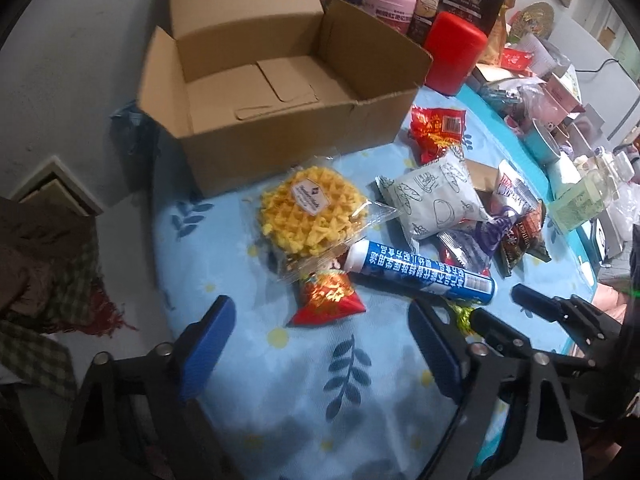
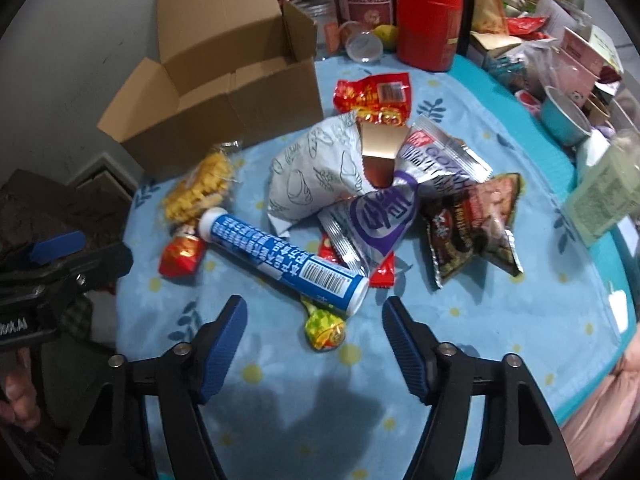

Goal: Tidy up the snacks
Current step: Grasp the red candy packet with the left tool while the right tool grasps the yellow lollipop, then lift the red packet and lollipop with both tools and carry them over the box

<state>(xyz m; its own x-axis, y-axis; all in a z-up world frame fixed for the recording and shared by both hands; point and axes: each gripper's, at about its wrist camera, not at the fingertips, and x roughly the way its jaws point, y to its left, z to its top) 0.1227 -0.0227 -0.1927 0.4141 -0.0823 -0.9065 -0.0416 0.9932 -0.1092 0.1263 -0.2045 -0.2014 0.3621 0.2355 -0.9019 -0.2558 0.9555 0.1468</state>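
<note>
Snacks [image 2: 352, 200] lie heaped just beyond both grippers' jaws, left [image 1: 320, 332] and right [image 2: 314, 328], parted and empty.

My table [image 2: 500, 320] wears a light blue cloth printed with leaves and small yellow flowers. The open cardboard box [image 2: 224, 92] stands on it at about ten o'clock in my right view. A blue tube [image 2: 280, 256] lies near the middle, slanting from ten to four. A waffle pack [image 1: 308, 212] sits at the tube's ten o'clock, a small red packet [image 2: 182, 254] at its eight. A white pouch [image 2: 316, 172] lies at twelve of the tube, a red bag [image 2: 374, 96] beyond it. A dark packet [image 2: 472, 228] lies at three. A red canister [image 2: 428, 24] stands at the far edge.
</note>
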